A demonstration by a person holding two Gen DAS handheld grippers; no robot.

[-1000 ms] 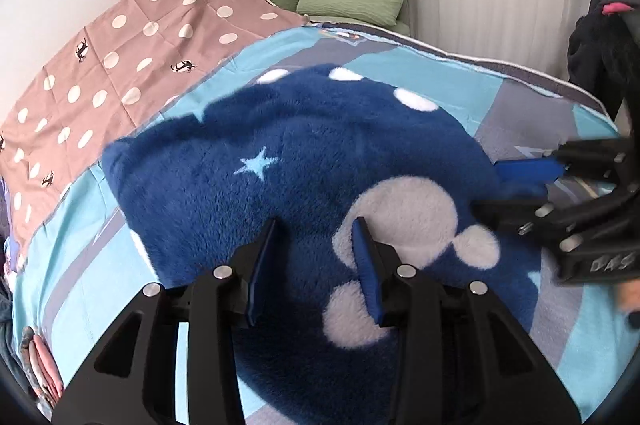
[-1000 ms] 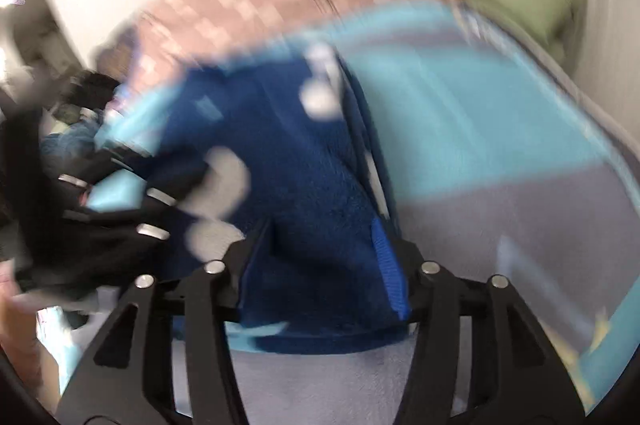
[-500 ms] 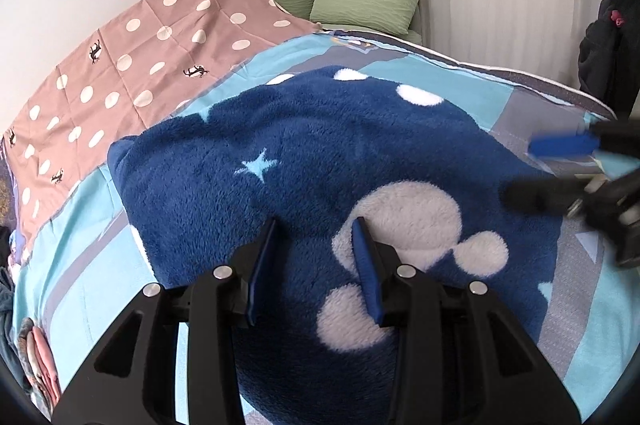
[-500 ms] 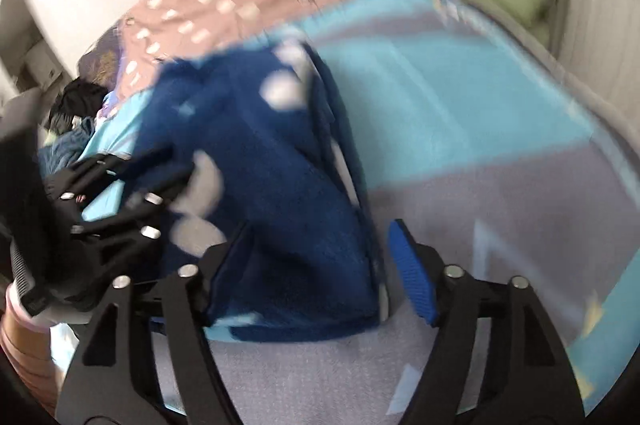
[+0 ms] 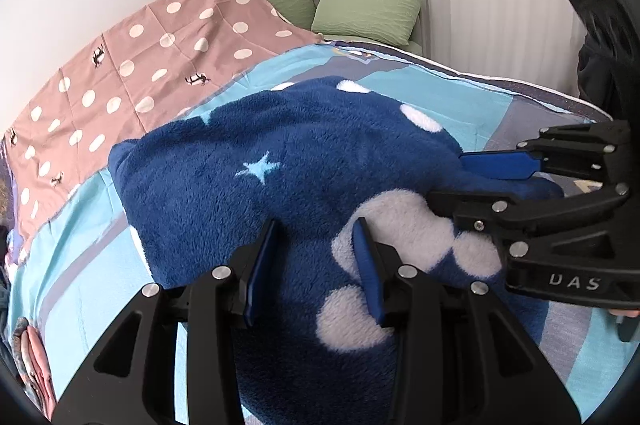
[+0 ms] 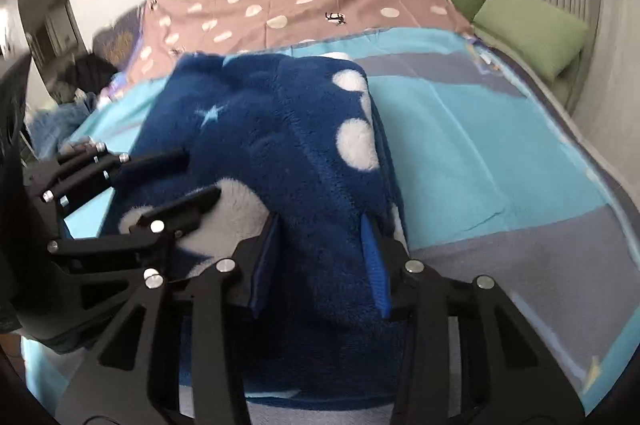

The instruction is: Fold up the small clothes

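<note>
A dark blue fleece garment (image 5: 280,145) with white dots and a pale star lies bunched on the bed. My left gripper (image 5: 317,225) is shut on a fold of it near a white patch; it also shows at the left of the right wrist view as the left gripper (image 6: 202,173). My right gripper (image 6: 321,221) has the garment's (image 6: 280,113) thick right edge between its pads, and its jaws are closing and pressing on the fleece. From the left wrist view the right gripper (image 5: 446,177) reaches in from the right, its fingers on either side of the fleece.
A light blue and grey blanket (image 6: 480,145) covers the bed under the garment. A pink dotted sheet (image 5: 140,65) lies behind it, with green pillows (image 5: 368,9) by the curtain. Dark clothing (image 5: 608,65) hangs at the right. More clothes (image 6: 80,73) are piled at the far left.
My right gripper opened wide beside the fleece's right edge, then moved back in and closed on it, and that edge now stands higher. The left gripper kept its hold and place.
</note>
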